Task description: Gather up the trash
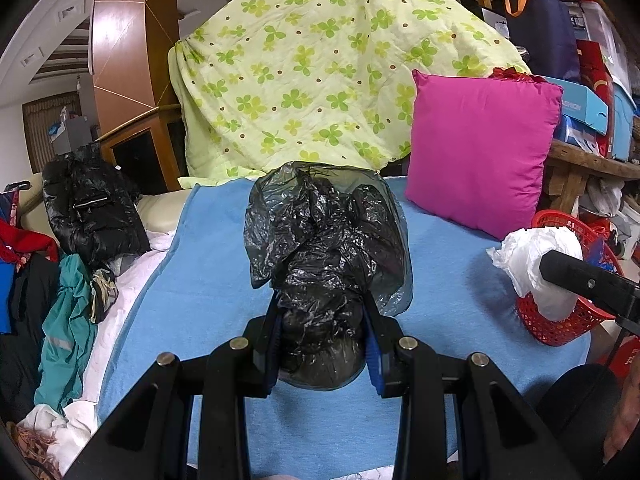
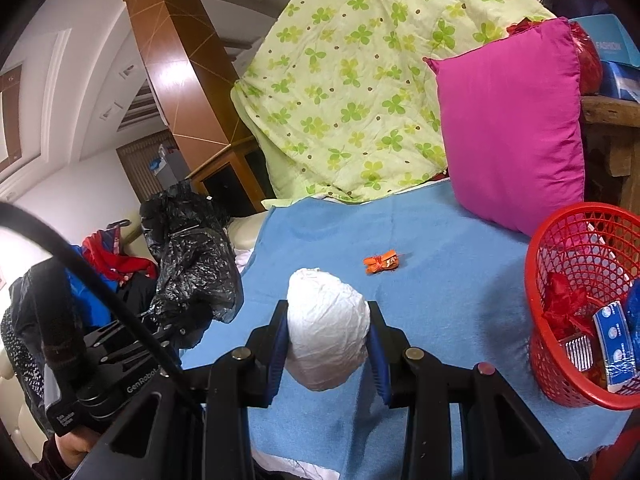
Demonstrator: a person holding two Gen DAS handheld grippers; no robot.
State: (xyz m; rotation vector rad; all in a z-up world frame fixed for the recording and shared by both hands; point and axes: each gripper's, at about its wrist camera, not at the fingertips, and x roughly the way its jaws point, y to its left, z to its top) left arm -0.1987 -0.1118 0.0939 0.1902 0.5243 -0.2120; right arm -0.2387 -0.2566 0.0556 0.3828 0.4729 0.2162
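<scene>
Your left gripper (image 1: 322,316) is pinching a crumpled black plastic bag (image 1: 326,240); both blue-lined pads (image 1: 374,344) press into its bunched lower part while the looser top billows up and forward above the jaws. You hold it over the blue blanket (image 1: 192,280) that covers the work surface.

Your right gripper (image 2: 328,336) is clamped on a wad of white crumpled paper (image 2: 326,324), squeezed between its two pads with the rounded bulk bulging above and below them. In the left wrist view that same wad (image 1: 532,256) shows at the right edge, just in front of the red mesh basket (image 1: 560,328).

In the right wrist view the red basket (image 2: 536,280) stands on the blanket (image 2: 440,280) to the right of your right gripper, near but not touching it. Inside it lie red crinkled plastic (image 2: 560,304), a blue-and-white printed packet (image 2: 614,344) and a silvery ridged piece (image 2: 578,350).

A small orange wrapper (image 2: 382,262) lies alone on the blanket ahead of your right gripper, well apart from the basket.

Behind the blanket a magenta cushion (image 2: 512,128) leans upright, and a pale green clover-print quilt (image 2: 352,80) is draped over whatever stands behind it. To the left, off the blanket, a black puffer jacket (image 1: 92,212) rests among a heap of clothes (image 1: 68,312).
</scene>
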